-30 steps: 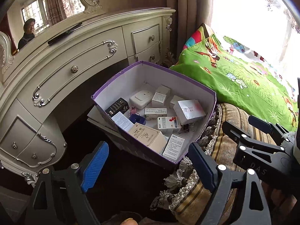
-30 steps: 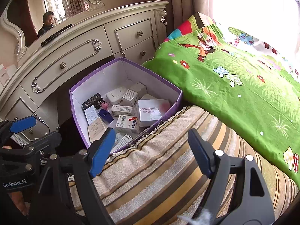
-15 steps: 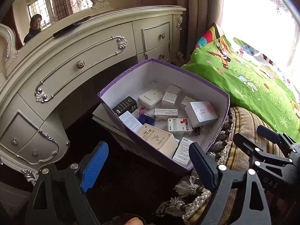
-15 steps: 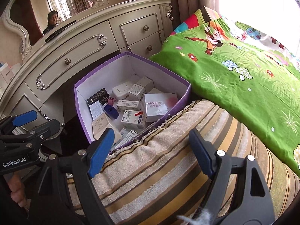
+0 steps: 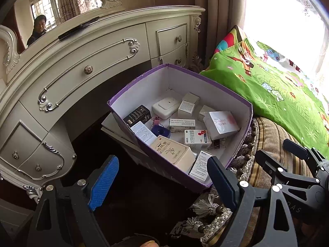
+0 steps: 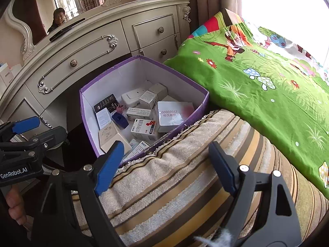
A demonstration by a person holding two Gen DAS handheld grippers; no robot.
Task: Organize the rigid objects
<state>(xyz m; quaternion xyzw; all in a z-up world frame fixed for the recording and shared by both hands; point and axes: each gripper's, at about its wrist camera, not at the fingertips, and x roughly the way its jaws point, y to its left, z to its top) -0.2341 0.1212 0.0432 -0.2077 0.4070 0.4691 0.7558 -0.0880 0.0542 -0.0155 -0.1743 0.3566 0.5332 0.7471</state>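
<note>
A purple cardboard box [image 5: 144,90] with white inner walls holds several small packages: a beige carton [image 5: 174,152], a silvery white box [image 5: 221,121], a black box [image 5: 137,115], a flat white case [image 5: 165,106] and a red-and-white medicine pack [image 5: 196,136]. My left gripper [image 5: 162,177] hangs open just short of the box's near corner, with nothing between its blue pads. My right gripper [image 6: 165,164] hovers over a striped cushion [image 6: 185,185] beside the box [image 6: 115,82]. Its jaws are opening and hold nothing. Each gripper shows in the other's view: the right one [image 5: 287,164], the left one [image 6: 26,131].
A cream dresser [image 5: 92,61] with drawers and a mirror stands behind the box; the mirror reflects a person. A green cartoon bedspread [image 6: 257,82] covers the bed on the right. Cushion tassels [image 5: 205,210] hang near the box. A hand [image 6: 14,205] grips the left tool.
Both views have drifted slightly, so the box sits a little further right in each. The right gripper's jaws have widened a bit. Nothing in the box has moved.
</note>
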